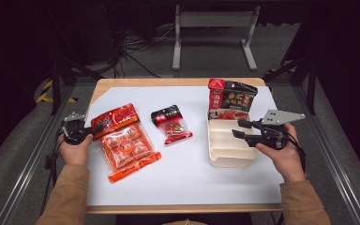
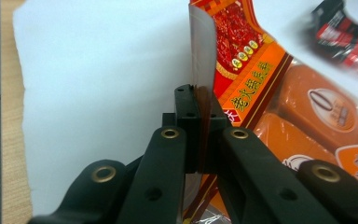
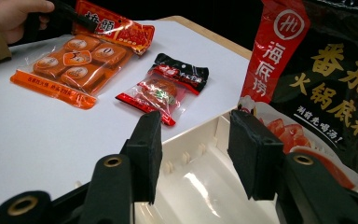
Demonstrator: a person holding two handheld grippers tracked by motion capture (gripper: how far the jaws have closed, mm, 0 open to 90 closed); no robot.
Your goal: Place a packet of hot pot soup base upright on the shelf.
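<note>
A large orange snack packet lies at the left of the white sheet. My left gripper is shut on its upper left edge, and the left gripper view shows the foil edge pinched upright between the black jaws. A white plastic tray sits at the right. My right gripper hovers open over its near-right part. Its jaws straddle the tray's wall without pressing on it. A black and red sauce bag leans at the tray's far end.
A small red and black packet lies between the orange packet and the tray. The white sheet covers most of the wooden table. Metal frame rails run along both sides, and dark floor with cables lies beyond.
</note>
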